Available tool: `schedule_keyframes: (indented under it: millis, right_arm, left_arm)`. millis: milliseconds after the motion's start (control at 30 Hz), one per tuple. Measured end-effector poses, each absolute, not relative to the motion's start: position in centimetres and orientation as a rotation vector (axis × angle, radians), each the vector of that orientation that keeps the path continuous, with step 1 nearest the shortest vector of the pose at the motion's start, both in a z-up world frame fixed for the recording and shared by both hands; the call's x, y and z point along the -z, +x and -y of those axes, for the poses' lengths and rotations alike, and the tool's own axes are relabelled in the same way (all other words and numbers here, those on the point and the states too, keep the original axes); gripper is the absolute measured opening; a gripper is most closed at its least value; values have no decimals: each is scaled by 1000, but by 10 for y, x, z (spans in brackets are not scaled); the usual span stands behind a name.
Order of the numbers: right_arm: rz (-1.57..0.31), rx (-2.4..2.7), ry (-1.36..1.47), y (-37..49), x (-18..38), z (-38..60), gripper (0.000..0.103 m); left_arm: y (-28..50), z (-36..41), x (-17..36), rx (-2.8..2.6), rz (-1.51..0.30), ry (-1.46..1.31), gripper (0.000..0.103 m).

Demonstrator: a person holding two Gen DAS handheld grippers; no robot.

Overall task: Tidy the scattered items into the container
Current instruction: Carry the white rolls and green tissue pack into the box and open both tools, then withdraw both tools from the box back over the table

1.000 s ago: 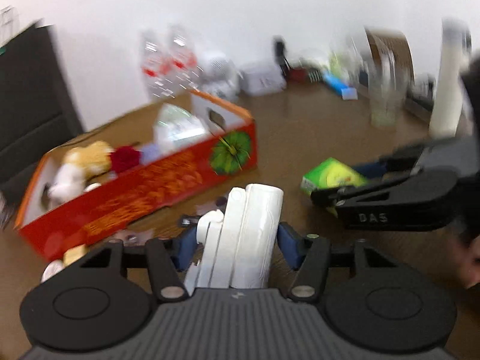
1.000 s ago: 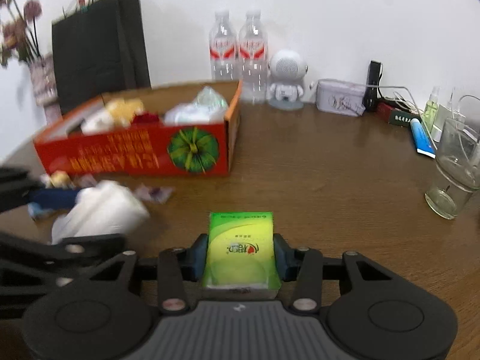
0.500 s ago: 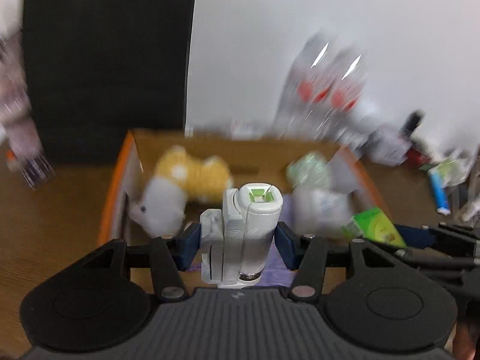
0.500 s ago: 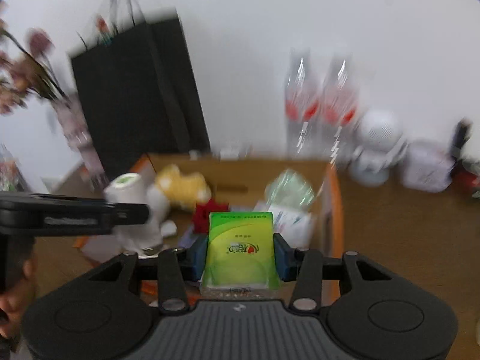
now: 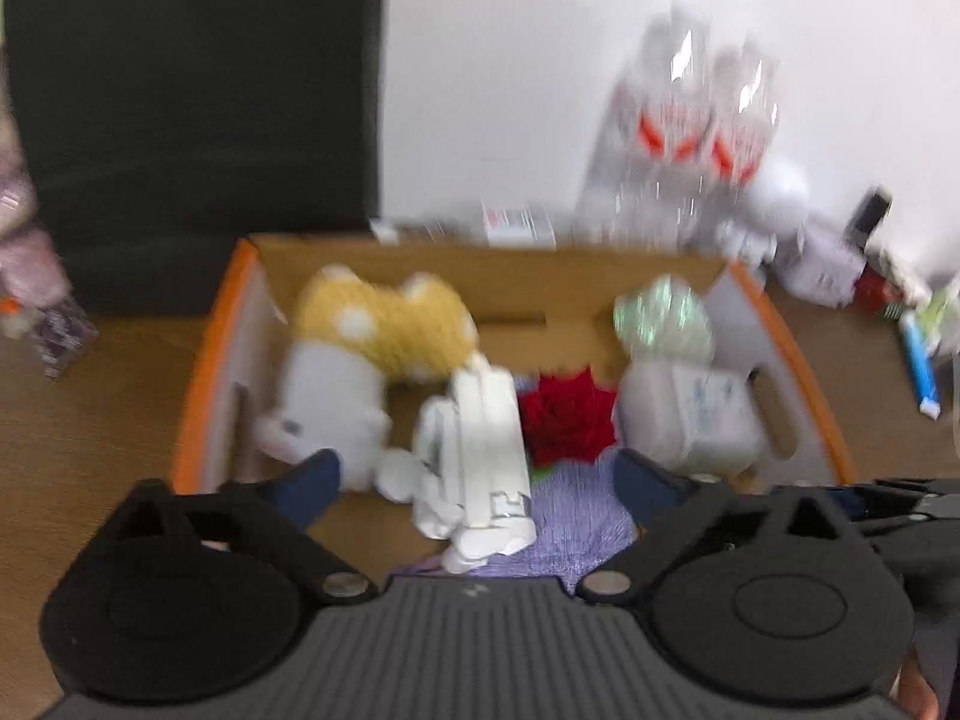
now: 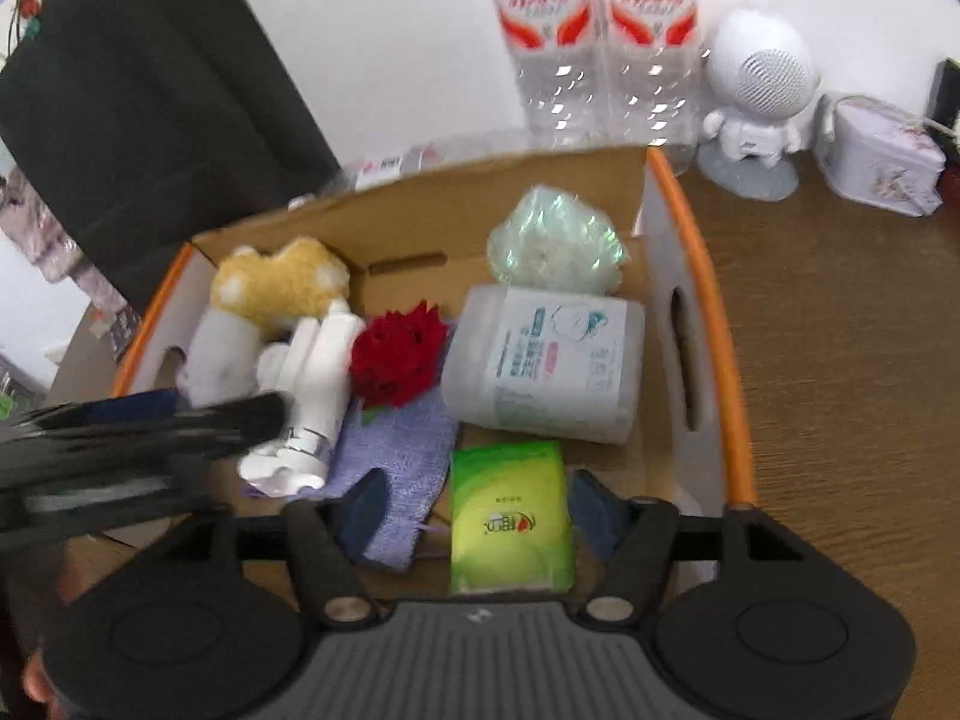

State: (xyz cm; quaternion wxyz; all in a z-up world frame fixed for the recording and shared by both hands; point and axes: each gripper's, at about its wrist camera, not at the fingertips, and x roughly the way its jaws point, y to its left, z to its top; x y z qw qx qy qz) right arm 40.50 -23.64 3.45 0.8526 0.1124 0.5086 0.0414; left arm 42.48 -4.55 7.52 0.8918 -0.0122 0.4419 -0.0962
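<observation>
Both grippers poised above the open cardboard box (image 6: 726, 372), tilted down into it. Left gripper (image 5: 474, 477) with blue pads spread wide, gripping nothing; white bundle of tubes (image 5: 480, 462) between the pads but clear of both, lying in the box, long axis running from the near edge toward the far wall, blurred. Seen from the right wrist, left gripper (image 6: 144, 420) reaching in from the left side, over the same white bundle (image 6: 312, 402). Right gripper (image 6: 474, 510) likewise spread well apart, empty; green tissue packet (image 6: 510, 519) lying flat on the box floor near the front wall, between the pads without touching either, long axis pointing away from the camera toward the far wall. Also inside: yellow and white plush toy (image 6: 258, 300) at the left, red flower (image 6: 399, 357) in the middle, purple cloth (image 6: 396, 450) underneath, wet-wipes pack (image 6: 546, 360) at the right, iridescent wrapped ball (image 6: 555, 246) in the far right corner. Behind the box, two water bottles (image 6: 594, 30) and a white robot figure (image 6: 759, 96) on the wooden table (image 6: 840, 360)
</observation>
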Motion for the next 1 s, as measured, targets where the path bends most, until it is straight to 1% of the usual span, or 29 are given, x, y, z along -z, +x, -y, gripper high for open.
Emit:
schedule_keyframes:
  millis: [100,233,300,433,500,600,633,700,767,833,1000]
  right_arm:
    - [-1070,-59,169,395,-58,231,87]
    - [-1099,-60,157,379,-77,230,87]
    - [-1055,-64,172,364,-84,232,87]
    - [-884,-121,162,295,-90,222,88]
    - [-782,-117,120,250,-84,212,95]
    - [-638,-111,52,178,-57,202,101]
    - [-605,-118,48,155,-45,201,103]
    - [-569,-145,56,120,-21,199,103]
    - [-575,-168,56,97,2,194,103]
    - [-638,-145,37,85,16,186,103]
    - [-693,-91,-59,79,29,169,103]
  left_arm:
    - [415,33,-99,110,-977,1,103]
    - [394,19,-107,19,-1035,42,103]
    - [369,12,-108,0,-1014,23,103]
    - [289,10,-101,33,-851,37,103]
    - [241,13,-89,60,-748,70,103]
    - [174,14,-58,40,-641,94,103]
    - [153,14,-46,30,-619,92,103]
    - [123,15,-25,43,-588,80,103]
    - [105,16,-7,56,-594,73,103]
    - [96,16,9,27,-645,86,103]
    - [95,12,27,-4,-704,83,103]
